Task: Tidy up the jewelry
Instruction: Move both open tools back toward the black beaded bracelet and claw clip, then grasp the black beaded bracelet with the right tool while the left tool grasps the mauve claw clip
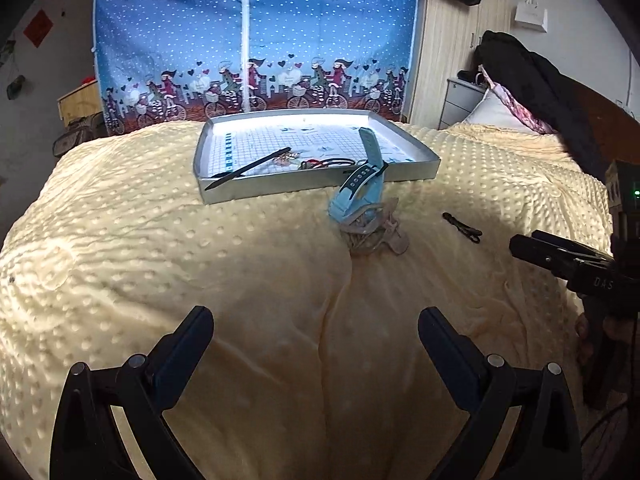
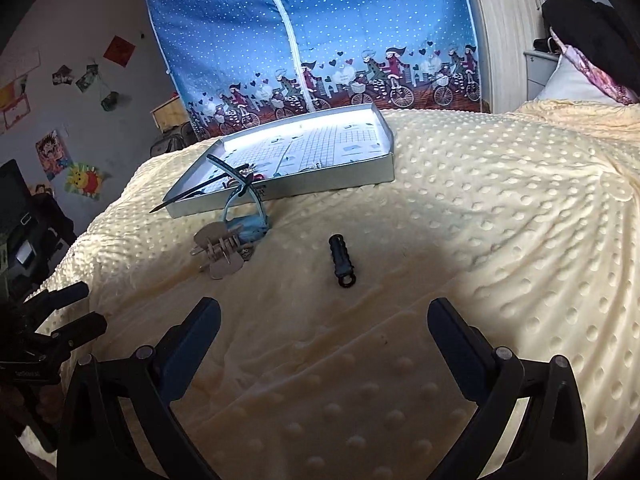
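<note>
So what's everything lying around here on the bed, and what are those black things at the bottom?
Tray: one, silver with grid-print lining, far middle of the bed.
Stick: one, black, across the tray's near left corner, tip over the rim.
Bands: a few, red and black, inside the tray near the front.
Watch: one, light blue, draped over the tray's front rim onto the blanket.
Hair claw: one, beige, on the blanket by the watch's lower end.
Clip: one, black, on the blanket, alone, right of the hair claw.
Blanket: one, pale yellow, dotted, covering the bed.
Wardrobe: one, blue fabric, behind the bed.
Left claw: black, open, empty.
Right claw: black, open, empty.
</note>
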Action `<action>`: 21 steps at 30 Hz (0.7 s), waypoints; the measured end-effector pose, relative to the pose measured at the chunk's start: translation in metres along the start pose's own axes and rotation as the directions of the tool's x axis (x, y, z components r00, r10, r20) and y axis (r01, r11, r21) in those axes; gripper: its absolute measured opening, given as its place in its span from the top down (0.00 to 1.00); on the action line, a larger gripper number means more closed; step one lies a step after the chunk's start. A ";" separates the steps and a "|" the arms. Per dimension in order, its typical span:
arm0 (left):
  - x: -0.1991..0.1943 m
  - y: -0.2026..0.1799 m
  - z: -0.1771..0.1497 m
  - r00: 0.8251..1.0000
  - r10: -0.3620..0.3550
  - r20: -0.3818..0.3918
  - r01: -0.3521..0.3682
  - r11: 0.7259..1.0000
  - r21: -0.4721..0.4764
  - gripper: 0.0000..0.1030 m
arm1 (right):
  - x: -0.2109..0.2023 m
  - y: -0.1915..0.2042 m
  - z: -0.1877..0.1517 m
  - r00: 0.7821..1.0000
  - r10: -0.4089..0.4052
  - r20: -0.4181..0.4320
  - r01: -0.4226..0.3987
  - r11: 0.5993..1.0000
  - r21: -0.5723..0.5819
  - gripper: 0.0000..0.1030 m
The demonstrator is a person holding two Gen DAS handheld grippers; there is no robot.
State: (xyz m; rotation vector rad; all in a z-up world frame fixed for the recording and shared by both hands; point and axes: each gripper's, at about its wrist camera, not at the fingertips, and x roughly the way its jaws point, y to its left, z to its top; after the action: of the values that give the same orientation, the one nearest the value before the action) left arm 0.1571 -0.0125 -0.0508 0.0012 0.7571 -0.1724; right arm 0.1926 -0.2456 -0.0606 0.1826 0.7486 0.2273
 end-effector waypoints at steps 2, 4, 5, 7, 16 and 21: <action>0.005 -0.002 0.008 1.000 -0.019 0.005 0.019 1.000 0.010 0.00 | 0.008 0.000 0.004 1.000 0.017 -0.008 -0.017 1.000 -0.012 0.02; 0.012 -0.003 0.015 0.999 -0.036 0.004 0.036 0.999 0.013 0.00 | 0.019 0.000 0.010 0.999 0.027 -0.018 -0.027 0.999 -0.028 0.04; 0.017 -0.004 0.020 0.999 -0.044 0.002 0.044 0.999 0.013 0.00 | 0.025 0.001 0.012 0.999 0.026 -0.019 -0.026 0.999 -0.036 0.10; 0.027 -0.006 0.027 0.999 -0.053 -0.009 0.054 0.998 0.012 0.00 | 0.043 0.001 0.017 0.999 0.022 -0.046 -0.024 0.998 -0.050 0.25; 0.074 -0.025 0.053 0.995 -0.082 -0.050 0.084 0.996 0.033 0.00 | 0.069 -0.006 0.018 0.992 0.065 -0.111 -0.066 0.998 -0.011 0.50; 0.095 -0.028 0.059 0.995 -0.060 -0.078 0.062 0.998 0.023 0.03 | 0.066 -0.010 0.017 0.991 0.083 -0.105 -0.083 0.997 0.008 0.63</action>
State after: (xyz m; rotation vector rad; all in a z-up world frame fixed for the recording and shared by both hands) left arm 0.2611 -0.0588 -0.0713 0.0086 0.8328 -0.2411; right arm 0.2528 -0.2390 -0.0940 0.2066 0.8473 0.3168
